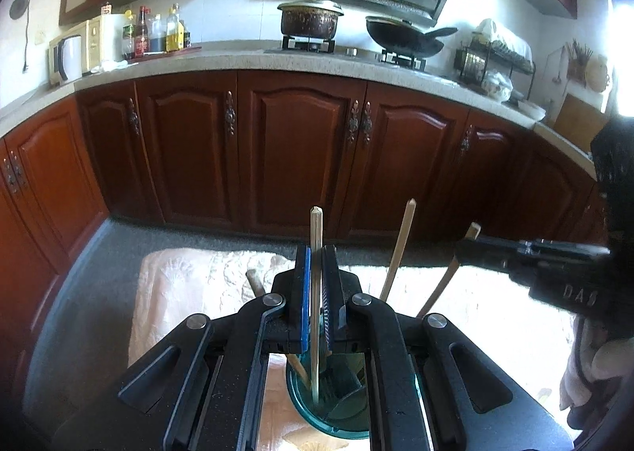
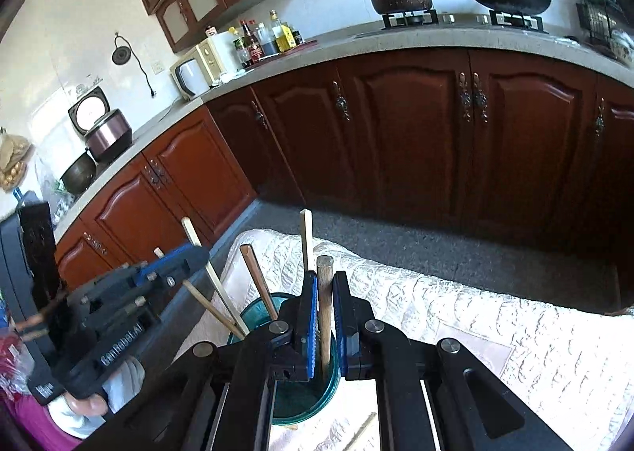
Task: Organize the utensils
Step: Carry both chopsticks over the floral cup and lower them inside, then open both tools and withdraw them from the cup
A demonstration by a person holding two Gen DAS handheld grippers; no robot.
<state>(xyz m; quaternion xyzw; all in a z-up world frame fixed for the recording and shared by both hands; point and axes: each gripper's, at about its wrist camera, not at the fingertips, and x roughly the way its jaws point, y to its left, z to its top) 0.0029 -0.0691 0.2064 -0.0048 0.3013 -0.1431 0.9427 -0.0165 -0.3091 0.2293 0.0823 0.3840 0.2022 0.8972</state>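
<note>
Chopstick [image 1: 316, 253] clamped in left fingers [image 1: 315, 284]; stick [image 2: 325, 292] in right fingers [image 2: 325, 316]; cup [image 2: 253, 312] half hidden.

I am in a home kitchen: a pot [image 1: 310, 17] and wok [image 1: 404, 38] on the stove at top, red-brown cabinets [image 1: 301, 150] across the middle.

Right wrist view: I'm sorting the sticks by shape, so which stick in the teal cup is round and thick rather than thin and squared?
The round wooden stick clamped between the right gripper's blue pads; the chopsticks leaning beside it are slimmer and square-ended.
</note>
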